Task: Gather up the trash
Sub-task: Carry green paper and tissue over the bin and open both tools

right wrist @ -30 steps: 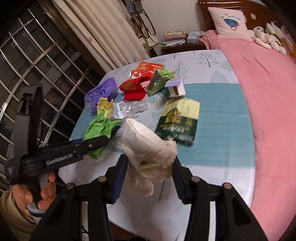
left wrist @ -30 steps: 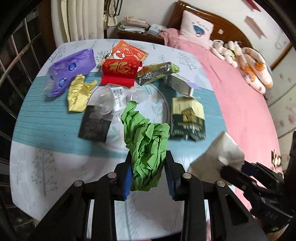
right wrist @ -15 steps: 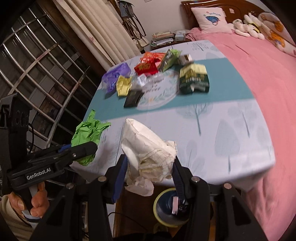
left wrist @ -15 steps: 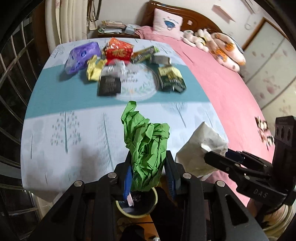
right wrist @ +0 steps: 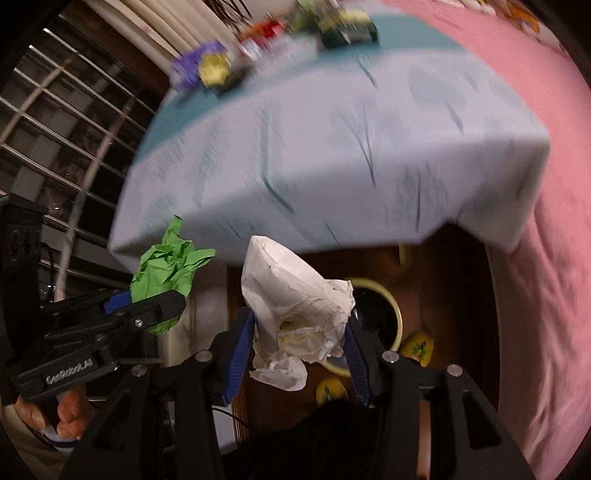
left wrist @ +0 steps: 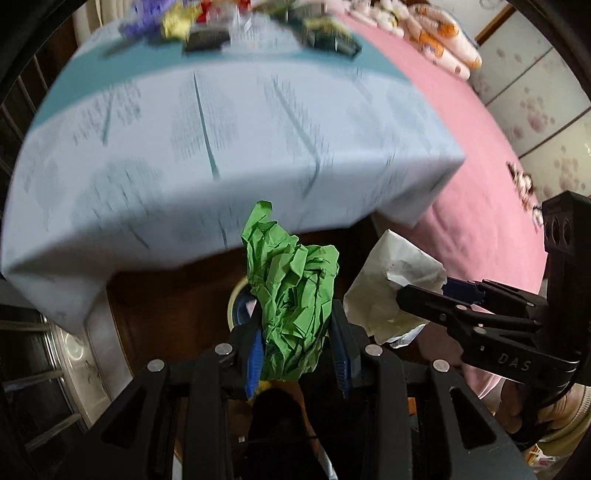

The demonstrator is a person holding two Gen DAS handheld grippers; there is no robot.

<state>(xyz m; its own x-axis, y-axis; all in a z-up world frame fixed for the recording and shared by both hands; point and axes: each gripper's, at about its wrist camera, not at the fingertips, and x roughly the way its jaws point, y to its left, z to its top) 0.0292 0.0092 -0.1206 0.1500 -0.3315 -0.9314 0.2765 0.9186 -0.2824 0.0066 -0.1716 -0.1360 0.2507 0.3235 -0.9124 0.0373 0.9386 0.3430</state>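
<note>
a table [left wrist: 229,147] under a pale blue cloth, blurred wrappers [left wrist: 207,22] along its far edge.

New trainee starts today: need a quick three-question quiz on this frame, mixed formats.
1. True or false: the left claw is shut on the green paper.
2. What does the right claw hold? A) a purple bag B) white paper C) nothing
3. Fill in: below both claws, on the floor, stands a yellow-rimmed ____.

Key
1. True; its pads press both sides of the wad.
2. B, the white paper.
3. Bin, next to the table edge.
</note>
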